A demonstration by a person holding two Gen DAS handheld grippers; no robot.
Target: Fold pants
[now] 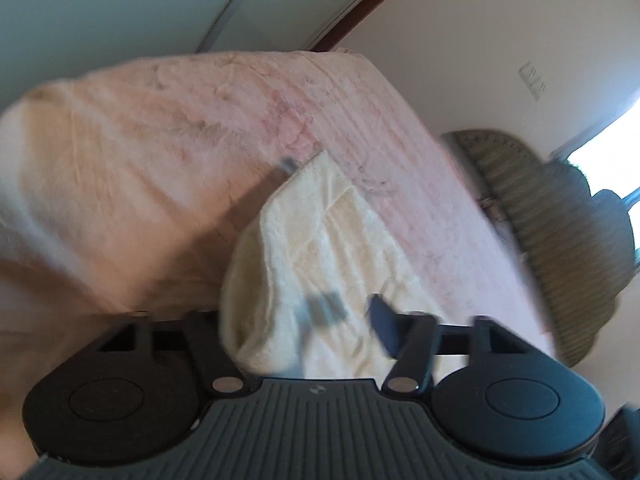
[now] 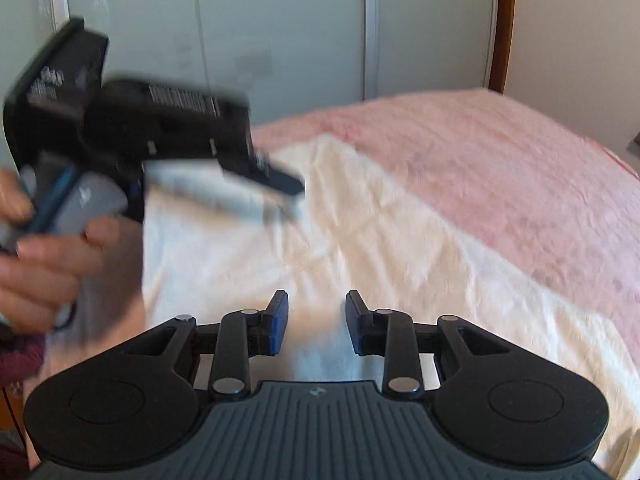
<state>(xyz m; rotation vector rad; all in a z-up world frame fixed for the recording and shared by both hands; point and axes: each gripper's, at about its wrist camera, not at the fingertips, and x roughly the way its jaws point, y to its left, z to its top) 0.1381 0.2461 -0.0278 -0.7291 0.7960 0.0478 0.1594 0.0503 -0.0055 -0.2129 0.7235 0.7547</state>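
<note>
Cream fleece pants (image 2: 360, 240) lie on a pink blanket (image 2: 500, 168) on the bed. In the left wrist view a fold of the pants (image 1: 320, 248) hangs up in front of the camera. It covers the left finger, and the right finger (image 1: 384, 324) shows beside it. My left gripper (image 1: 336, 316) is shut on the cloth and lifts it; the view is blurred. That gripper also shows in the right wrist view (image 2: 280, 192), held by a hand at the left above the pants. My right gripper (image 2: 317, 320) is open and empty just above the pants.
The pink blanket (image 1: 200, 128) covers the bed. Pale wardrobe doors (image 2: 280, 20) stand behind the bed. A wicker chair (image 1: 560, 208) stands at the right by a bright window (image 1: 612, 148). A wooden door frame (image 2: 504, 20) is at the back right.
</note>
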